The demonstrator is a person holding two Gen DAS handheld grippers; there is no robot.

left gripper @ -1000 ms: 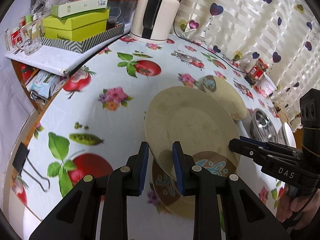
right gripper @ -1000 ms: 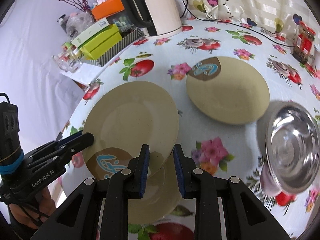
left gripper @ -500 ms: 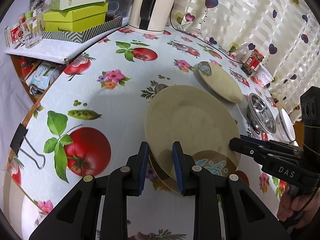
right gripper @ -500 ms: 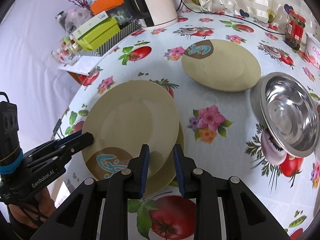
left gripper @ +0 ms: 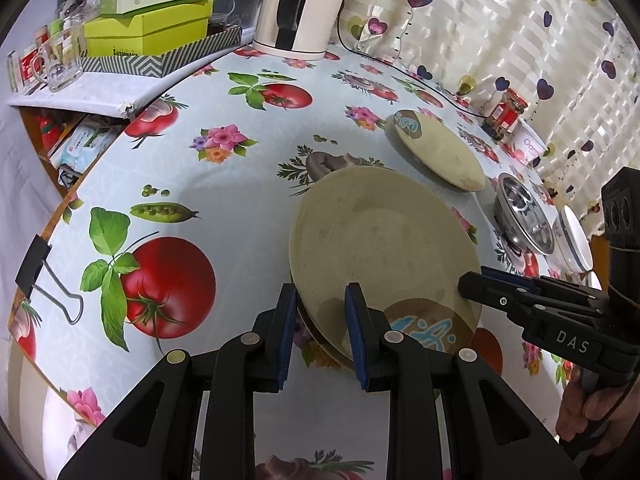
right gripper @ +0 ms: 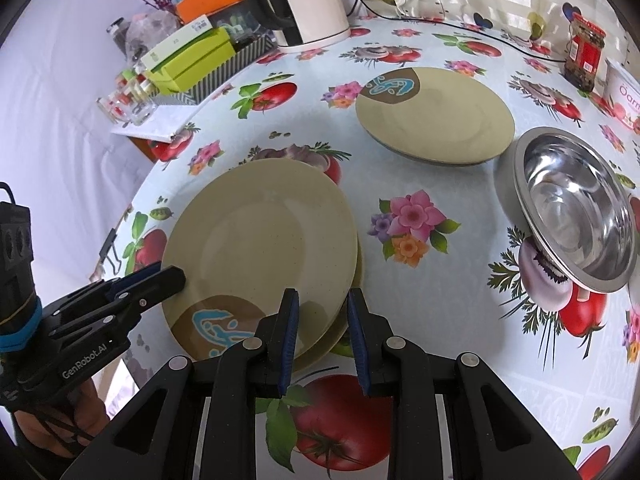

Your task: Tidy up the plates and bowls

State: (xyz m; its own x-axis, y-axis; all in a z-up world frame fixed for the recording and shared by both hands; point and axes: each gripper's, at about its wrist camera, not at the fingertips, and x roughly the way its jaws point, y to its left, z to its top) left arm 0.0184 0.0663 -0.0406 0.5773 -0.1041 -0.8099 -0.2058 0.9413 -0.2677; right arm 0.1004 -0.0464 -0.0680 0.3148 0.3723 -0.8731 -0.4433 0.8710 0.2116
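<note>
A beige plate with a brown and blue emblem is gripped at its near rim by both claws and sits just over a second matching plate, of which only a thin edge peeks out on the right; whether the two touch cannot be told. The left gripper clamps the plate's near left rim and the right gripper clamps its near right rim, blue pads on either face. Compared with a second ago the held plate has come lower and closer over the bottom plate, covering most of it, and more of the flowered tablecloth shows near the camera. A third beige plate lies farther off to the right, with a steel bowl beside it on the right. A white bowl beyond it is half cut off by the right gripper's body. At the far edge stand a white kettle, green boxes and a red-labelled jar. The hands holding the tools show only as fingers at the frame corners.
</note>
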